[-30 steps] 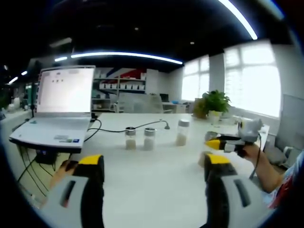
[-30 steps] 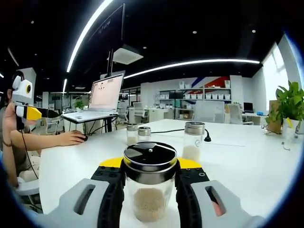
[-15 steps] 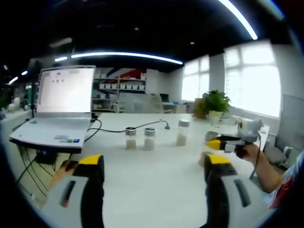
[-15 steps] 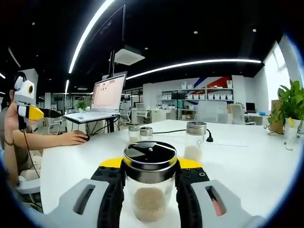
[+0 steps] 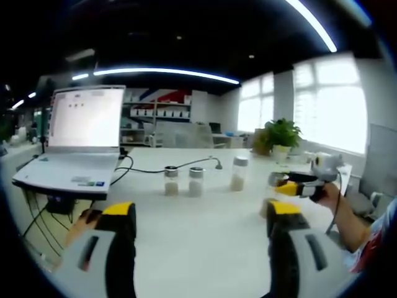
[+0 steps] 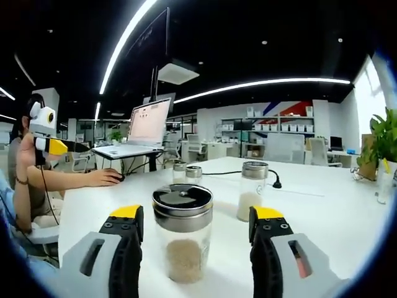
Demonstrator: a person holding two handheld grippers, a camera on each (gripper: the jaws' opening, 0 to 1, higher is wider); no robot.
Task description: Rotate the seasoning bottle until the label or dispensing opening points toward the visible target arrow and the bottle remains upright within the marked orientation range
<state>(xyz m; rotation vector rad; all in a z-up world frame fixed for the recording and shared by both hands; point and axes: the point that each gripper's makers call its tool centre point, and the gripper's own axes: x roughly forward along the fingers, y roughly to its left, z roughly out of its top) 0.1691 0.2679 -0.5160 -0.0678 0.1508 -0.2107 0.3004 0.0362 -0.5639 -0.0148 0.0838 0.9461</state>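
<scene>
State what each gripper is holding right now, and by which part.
Nothing. The right gripper is open, clear of the seasoning bottle standing between its jaws. The left gripper is open over the table.

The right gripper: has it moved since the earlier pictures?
Yes. The right gripper has opened and backed away from the seasoning bottle, which now stands free on the table between its fingers.

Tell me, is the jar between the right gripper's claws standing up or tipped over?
Standing up. In the right gripper view the jar sits on the table, lid on top, grains at its bottom.
</scene>
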